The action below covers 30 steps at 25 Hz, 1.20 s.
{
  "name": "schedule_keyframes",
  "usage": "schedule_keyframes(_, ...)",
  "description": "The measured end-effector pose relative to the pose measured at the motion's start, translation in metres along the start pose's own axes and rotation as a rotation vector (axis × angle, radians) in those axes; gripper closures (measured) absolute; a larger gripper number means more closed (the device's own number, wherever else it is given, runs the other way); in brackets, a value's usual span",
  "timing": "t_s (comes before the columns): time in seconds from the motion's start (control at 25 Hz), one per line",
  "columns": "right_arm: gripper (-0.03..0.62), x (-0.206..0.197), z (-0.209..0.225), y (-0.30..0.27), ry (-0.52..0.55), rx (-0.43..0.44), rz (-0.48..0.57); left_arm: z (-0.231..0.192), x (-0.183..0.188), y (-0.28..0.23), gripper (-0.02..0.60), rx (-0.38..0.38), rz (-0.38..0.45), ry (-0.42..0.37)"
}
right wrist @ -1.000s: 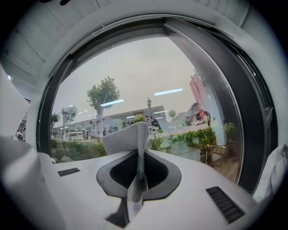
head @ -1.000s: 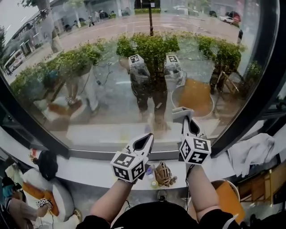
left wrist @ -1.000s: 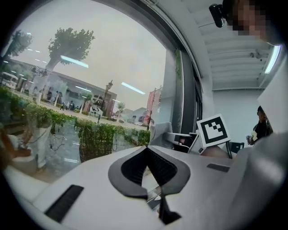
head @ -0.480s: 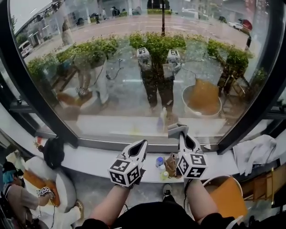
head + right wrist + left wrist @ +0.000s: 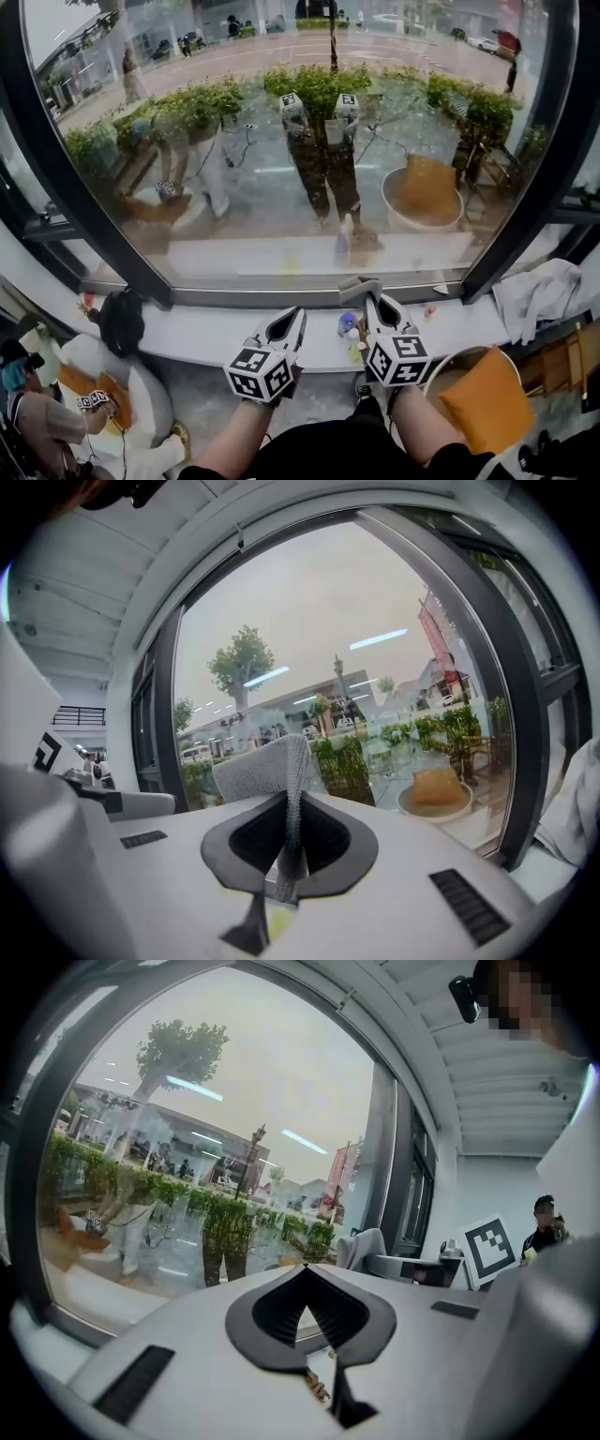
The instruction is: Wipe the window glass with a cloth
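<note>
The big window glass [image 5: 281, 141] fills the upper part of the head view, with dark frames at both sides. My right gripper [image 5: 367, 302] hangs over the white sill, short of the glass, shut on a grey cloth [image 5: 357, 287]. In the right gripper view the cloth [image 5: 262, 766] stands up between the jaws and folds over to the left. My left gripper [image 5: 292, 315] is beside it at the same height, shut with nothing in it. In the left gripper view its tips [image 5: 303, 1269] meet, pointing at the glass [image 5: 169, 1147].
Small bottles [image 5: 347, 325] stand on the sill [image 5: 206, 333] between the grippers. A white cloth heap [image 5: 539, 292] lies at the sill's right end. An orange cushion [image 5: 483, 405] sits in a chair lower right. A black bag [image 5: 122, 321] and a seated person [image 5: 37, 412] are lower left.
Both grippers have drawn back and down from the glass to above the sill. The right gripper still holds the cloth, which has come away from the pane.
</note>
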State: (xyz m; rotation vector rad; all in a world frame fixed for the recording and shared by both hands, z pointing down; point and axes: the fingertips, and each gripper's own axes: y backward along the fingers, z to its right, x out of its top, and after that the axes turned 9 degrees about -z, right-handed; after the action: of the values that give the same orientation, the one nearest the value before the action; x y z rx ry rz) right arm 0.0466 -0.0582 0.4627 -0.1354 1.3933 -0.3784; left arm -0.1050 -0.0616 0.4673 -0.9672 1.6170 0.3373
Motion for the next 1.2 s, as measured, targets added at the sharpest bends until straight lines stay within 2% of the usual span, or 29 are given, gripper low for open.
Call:
schedule_keyframes(0.4,0.556,-0.017,-0.028,0.024,0.016,0.023,-0.018,0.014,-0.012,0.011,0.574,-0.033,-0.016,-0.012)
schedule_keyframes(1.2,0.556,-0.015,-0.027,0.024,0.034,0.029,-0.017,0.018,-0.012,0.007,0.574,-0.037,-0.007,-0.01)
